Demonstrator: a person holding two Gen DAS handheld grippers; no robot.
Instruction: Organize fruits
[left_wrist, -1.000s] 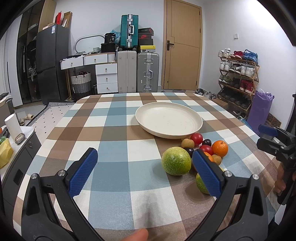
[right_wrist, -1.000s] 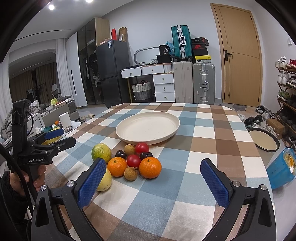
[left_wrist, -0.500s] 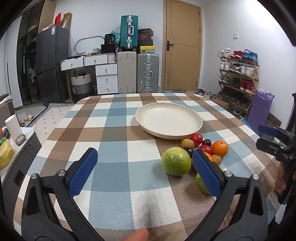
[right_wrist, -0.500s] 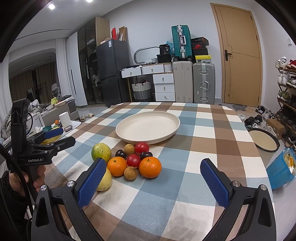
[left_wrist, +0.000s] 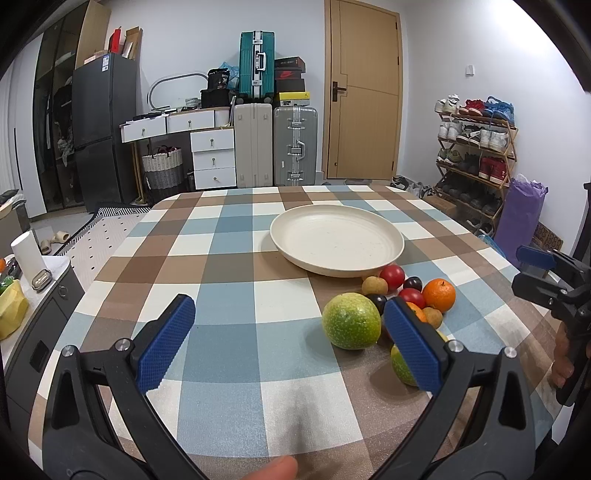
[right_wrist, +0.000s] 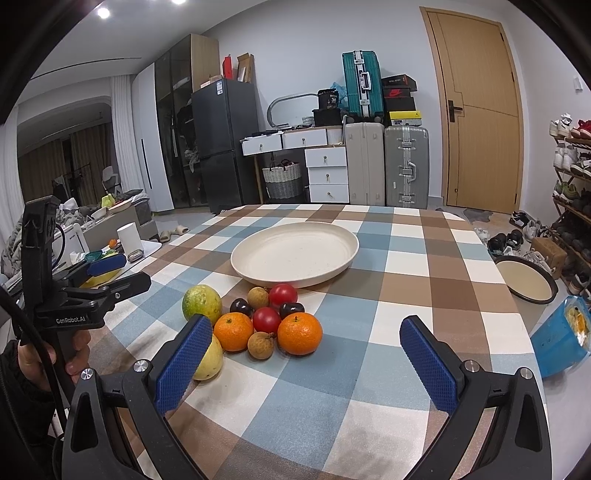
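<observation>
Right wrist view: right gripper (right_wrist: 306, 356) hovers w/ blue-padded jaws wide apart & holding nothing, low over the blue-brown checked tablecloth (right_wrist: 406, 258); left gripper (left_wrist: 288, 341) likewise spread, nothing between its pads. Just ahead sits the fruit cluster: two oranges (right_wrist: 299, 333), red tomatoes (right_wrist: 266, 320), brown longans (right_wrist: 260, 345), dark plums (right_wrist: 291, 308), a speckled green round fruit (right_wrist: 201, 304), a yellow-green one (right_wrist: 208, 360) by the left pad. Beyond, touching nothing but cloth, the cream round plate (right_wrist: 295, 254).
</observation>
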